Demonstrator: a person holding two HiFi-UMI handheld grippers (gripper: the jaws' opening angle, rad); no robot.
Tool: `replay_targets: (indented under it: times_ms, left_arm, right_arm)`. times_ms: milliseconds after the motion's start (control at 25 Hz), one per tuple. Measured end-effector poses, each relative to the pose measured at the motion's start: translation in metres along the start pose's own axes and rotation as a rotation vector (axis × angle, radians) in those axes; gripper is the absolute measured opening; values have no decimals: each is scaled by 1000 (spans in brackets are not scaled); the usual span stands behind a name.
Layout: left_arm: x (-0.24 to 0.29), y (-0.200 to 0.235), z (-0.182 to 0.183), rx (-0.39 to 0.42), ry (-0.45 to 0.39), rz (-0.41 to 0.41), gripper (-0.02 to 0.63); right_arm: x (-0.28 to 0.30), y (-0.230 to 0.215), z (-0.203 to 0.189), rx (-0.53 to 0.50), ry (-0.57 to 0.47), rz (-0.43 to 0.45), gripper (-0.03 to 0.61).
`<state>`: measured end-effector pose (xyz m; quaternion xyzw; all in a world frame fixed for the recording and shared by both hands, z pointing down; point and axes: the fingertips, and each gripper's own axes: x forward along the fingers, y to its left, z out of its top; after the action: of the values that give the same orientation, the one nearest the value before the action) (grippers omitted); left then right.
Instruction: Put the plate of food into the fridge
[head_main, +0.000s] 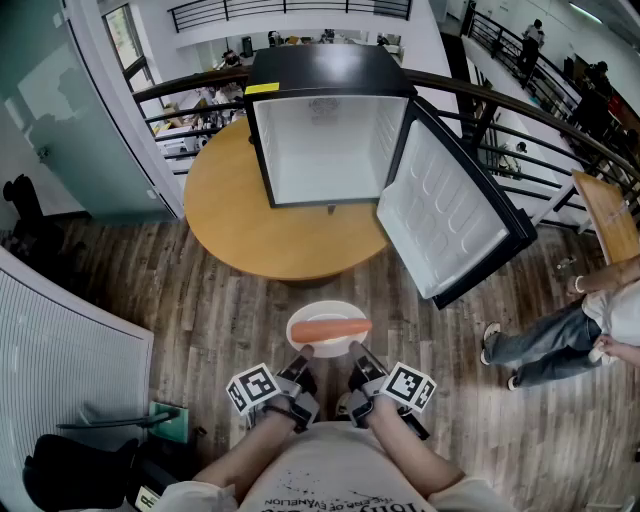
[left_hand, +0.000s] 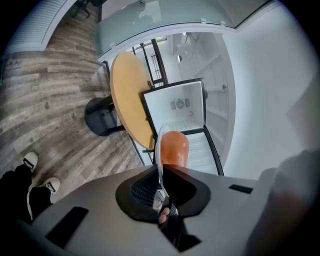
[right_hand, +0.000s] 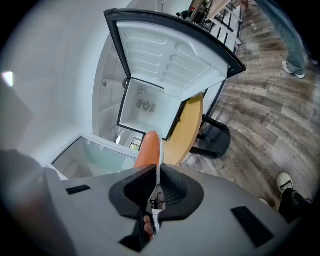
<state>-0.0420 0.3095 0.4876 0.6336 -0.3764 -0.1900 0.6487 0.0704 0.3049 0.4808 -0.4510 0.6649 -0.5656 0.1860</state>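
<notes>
A white plate carrying an orange sausage is held in the air in front of me, above the wooden floor. My left gripper is shut on the plate's near left rim and my right gripper on its near right rim. In the left gripper view the plate stands edge-on between the jaws with the sausage beyond. The right gripper view shows the plate and sausage likewise. The black mini fridge sits on the round wooden table, its door swung open to the right, its white inside bare.
A person in jeans stands at the right on the floor. Railings run behind the fridge and a wooden table edge shows at far right. A white slatted panel and dark gear lie at the lower left.
</notes>
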Motion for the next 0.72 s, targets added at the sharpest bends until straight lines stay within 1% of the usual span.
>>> replay_targets:
  times_ms: [480,720]
  left_arm:
    - [-4,0,1,-8,-1,-5,40]
    - [-11,3,2,-14,8,-10,40]
  right_arm:
    - [-1,2,-4,13,-4,5,38]
    - [-2,3,-11,3,-8,-3,38]
